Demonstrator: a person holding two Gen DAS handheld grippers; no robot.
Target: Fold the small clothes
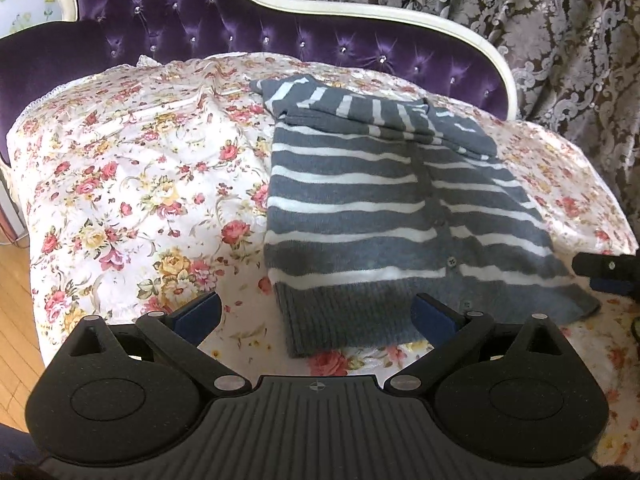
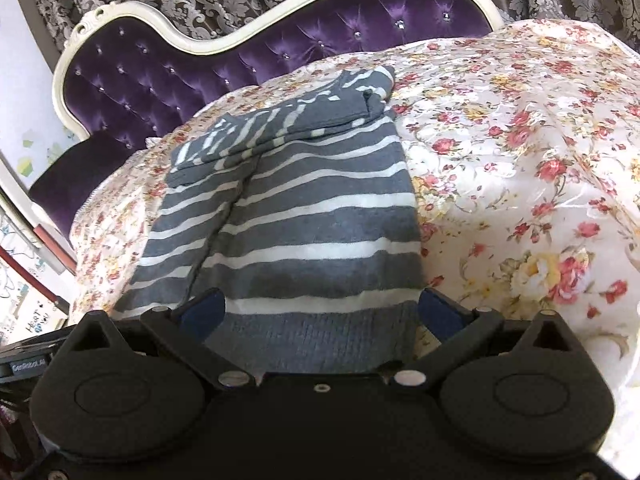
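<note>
A small grey cardigan with white stripes [image 1: 360,208] lies flat on the floral bedspread [image 1: 132,184], buttons down its middle and both sleeves folded across the chest. My left gripper [image 1: 318,314] is open, hovering at the ribbed hem's left corner, one finger on each side of it. In the right wrist view the same cardigan [image 2: 304,216] stretches away from me. My right gripper [image 2: 322,312] is open over the hem's right half, its fingers spread wide with the ribbed band between them. The right gripper's tip [image 1: 604,270] shows at the left view's right edge.
A purple tufted headboard with a white frame [image 1: 248,28] rises behind the bed, and patterned curtains [image 1: 540,24] hang beyond it. Wooden floor [image 1: 16,304] lies to the left of the bed. Bedspread [image 2: 520,160] extends right of the cardigan.
</note>
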